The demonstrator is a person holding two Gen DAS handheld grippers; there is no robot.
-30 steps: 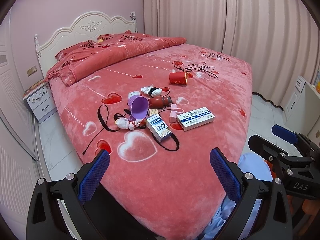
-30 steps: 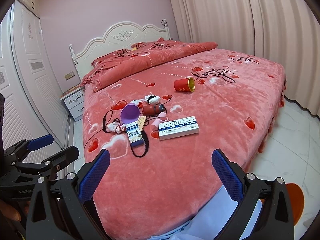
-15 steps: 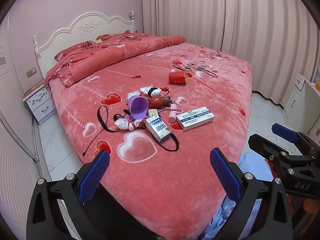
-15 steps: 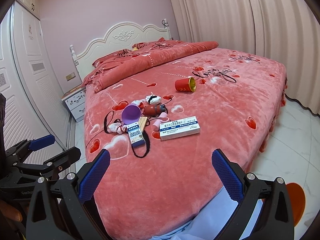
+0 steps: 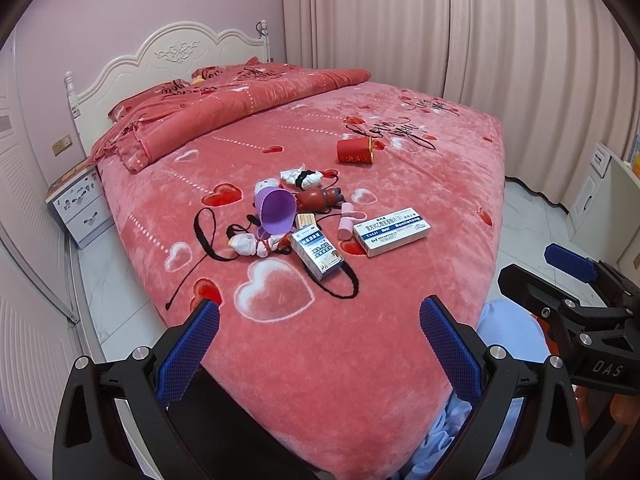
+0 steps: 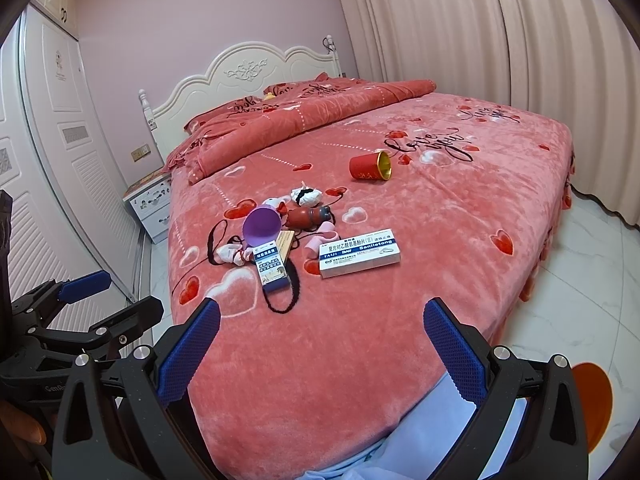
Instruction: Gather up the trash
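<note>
Pink plush covers the bed (image 5: pixel 400 360), printed with hearts, and the trash lies in a loose heap near the middle of it, well ahead of both tools. Nothing is picked up yet; this looks like the approach before a first grab. The left gripper (image 5: pixel 320 344) and right gripper (image 6: pixel 320 340) each hover over the foot of the bed with fingers spread wide, holding nothing. Nearest lie two stiff cardboard cartons: a small box (image 5: pixel 316 254) across a loop of black cord (image 5: pixel 340 284), and a long flat box (image 6: pixel 359 253) beside it. Behind them are a ribbed purple cup (image 5: pixel 276 212) tipped on its side, crumpled white paper (image 5: pixel 302 177) and a red cup (image 6: pixel 369 165) with a gold lining, off alone. The next move probably calls for reaching forward and pinching a carton across its narrow sides.
</note>
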